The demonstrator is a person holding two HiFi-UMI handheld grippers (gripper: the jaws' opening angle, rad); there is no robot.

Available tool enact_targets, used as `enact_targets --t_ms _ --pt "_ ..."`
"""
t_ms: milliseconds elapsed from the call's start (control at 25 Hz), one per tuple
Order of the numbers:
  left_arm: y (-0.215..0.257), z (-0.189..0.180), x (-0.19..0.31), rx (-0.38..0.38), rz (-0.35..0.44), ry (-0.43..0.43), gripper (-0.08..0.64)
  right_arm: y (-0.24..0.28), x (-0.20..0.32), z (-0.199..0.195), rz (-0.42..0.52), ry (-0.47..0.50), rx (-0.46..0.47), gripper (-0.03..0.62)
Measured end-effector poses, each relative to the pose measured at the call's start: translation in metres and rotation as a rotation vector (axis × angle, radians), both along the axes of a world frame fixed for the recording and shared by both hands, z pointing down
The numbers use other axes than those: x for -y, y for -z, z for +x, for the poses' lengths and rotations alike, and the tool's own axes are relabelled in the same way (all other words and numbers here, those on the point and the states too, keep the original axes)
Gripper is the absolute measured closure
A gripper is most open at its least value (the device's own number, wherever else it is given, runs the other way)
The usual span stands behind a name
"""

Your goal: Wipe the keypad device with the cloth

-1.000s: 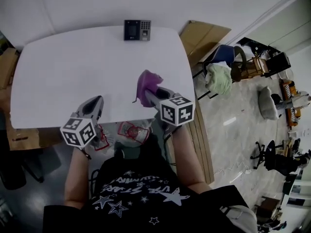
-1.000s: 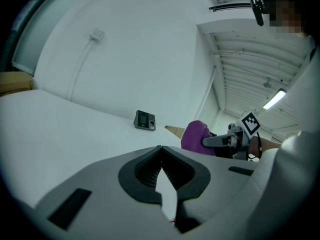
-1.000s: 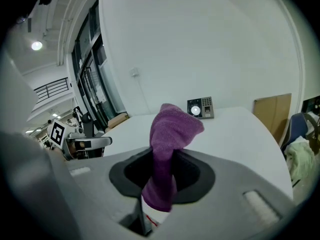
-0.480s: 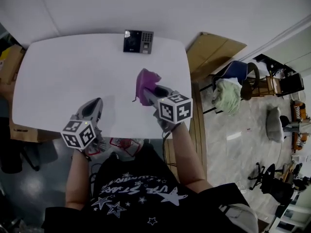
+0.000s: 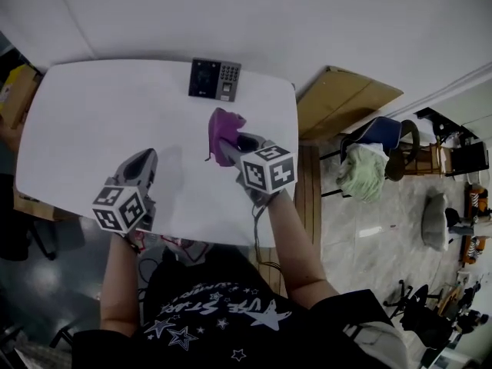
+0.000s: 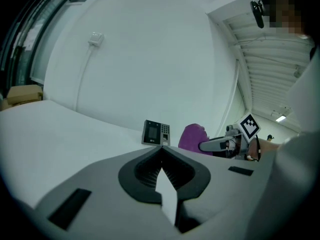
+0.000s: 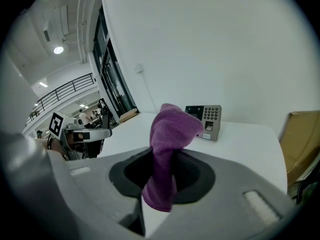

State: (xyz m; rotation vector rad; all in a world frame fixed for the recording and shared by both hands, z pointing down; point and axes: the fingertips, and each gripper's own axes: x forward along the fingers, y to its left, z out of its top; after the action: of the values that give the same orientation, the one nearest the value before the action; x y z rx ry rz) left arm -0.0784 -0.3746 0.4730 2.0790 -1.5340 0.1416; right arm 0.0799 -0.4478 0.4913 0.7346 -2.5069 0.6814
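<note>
Fuzzy purple cloth (image 5: 224, 126) pinched upright in right gripper (image 5: 222, 149) jaws, flat rectangular keypad device (image 5: 215, 79) (dark screen, button grid) at smooth white counter (image 5: 84, 114) far edge, left gripper (image 5: 143, 162) jaws together, empty

Your cloth (image 5: 224, 131) is plain purple all over. The keypad device (image 5: 214, 79) at the table's far edge is black on its left half and silver-grey on its right, with dark keys. The table (image 5: 84, 121) is plain white, and so is the wall (image 5: 307, 14) beyond it. Your left gripper (image 5: 144, 160) and right gripper (image 5: 224, 148) are grey, with black ribbed pads (image 6: 145, 170). The left cube (image 5: 121, 208) and right cube (image 5: 268, 170) bear black-and-white square markers. Your shirt (image 5: 215, 314) is black with white stars and lettering. On the right, the cardboard (image 5: 346, 102) is brown and the bundle (image 5: 360, 169) is pale green.
</note>
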Motion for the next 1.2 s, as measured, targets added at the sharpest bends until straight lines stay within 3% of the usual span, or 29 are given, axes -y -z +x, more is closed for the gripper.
enact_targets --t_ms 720,1200 --pt "-0.019 0.000 0.073 -0.017 -0.010 0.079 0.552 -0.035 0.110 -0.053 -0.002 0.104 -0.034 0.499" --pt "-0.038 -0.013 0.102 -0.031 -0.021 0.095 0.552 -0.046 0.159 -0.094 0.014 0.079 -0.065 0.500"
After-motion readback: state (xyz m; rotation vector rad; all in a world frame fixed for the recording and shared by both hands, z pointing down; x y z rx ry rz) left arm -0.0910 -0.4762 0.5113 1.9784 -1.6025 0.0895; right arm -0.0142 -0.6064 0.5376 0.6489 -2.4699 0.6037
